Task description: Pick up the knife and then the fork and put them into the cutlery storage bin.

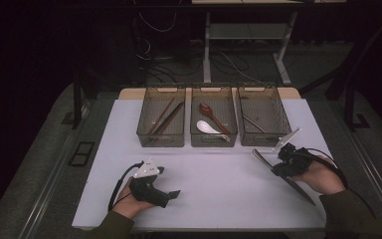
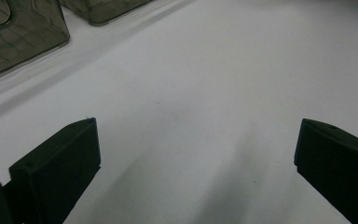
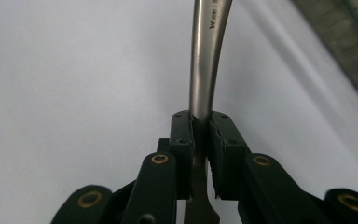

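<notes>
Right gripper (image 3: pixel 200 126) clamped tight on a metal utensil handle (image 3: pixel 208 56) – lifted off the white table (image 1: pixel 219 174), just in front of the right-hand bin (image 1: pixel 263 117). Sorting step, carry phase. Next: swing it over that bin and release. Left gripper (image 2: pixel 196 154) wide open, empty.

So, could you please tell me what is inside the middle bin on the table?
The middle bin holds a brown wooden spoon and a white spoon, lying side by side. Its tinted front wall hides the floor nearest the person, so anything small there cannot be seen.
</notes>
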`<state>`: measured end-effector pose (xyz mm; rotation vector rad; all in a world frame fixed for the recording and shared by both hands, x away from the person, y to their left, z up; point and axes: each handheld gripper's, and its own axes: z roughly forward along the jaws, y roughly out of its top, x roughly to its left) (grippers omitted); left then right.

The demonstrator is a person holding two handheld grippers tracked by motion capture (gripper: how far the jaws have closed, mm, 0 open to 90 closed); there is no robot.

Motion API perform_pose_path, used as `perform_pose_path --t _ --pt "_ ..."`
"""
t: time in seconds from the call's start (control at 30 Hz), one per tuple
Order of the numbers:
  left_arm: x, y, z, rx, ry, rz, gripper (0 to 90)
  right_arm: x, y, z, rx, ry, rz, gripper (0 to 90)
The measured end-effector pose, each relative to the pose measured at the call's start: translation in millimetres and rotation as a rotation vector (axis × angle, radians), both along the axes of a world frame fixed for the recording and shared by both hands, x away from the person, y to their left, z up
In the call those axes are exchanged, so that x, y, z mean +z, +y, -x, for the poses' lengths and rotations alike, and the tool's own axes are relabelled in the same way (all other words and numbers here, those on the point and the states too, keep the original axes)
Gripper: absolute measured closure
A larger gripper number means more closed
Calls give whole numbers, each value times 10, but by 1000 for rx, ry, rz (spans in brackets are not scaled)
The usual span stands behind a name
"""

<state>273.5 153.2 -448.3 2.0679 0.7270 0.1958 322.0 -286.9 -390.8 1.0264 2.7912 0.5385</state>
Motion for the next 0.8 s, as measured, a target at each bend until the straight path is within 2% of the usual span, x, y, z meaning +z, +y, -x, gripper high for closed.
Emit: perform_pose_path --t 0.37,0.57,0.8 --pt "2 1 1 1 0 3 0 155 -200 -89 -58 -108 -176 804" --pt "3 2 1 1 0 3 0 204 -279 -101 -84 -149 -250 803" --pt "5 5 2 1 -2 4 0 275 -375 -144 -88 -203 -348 803"
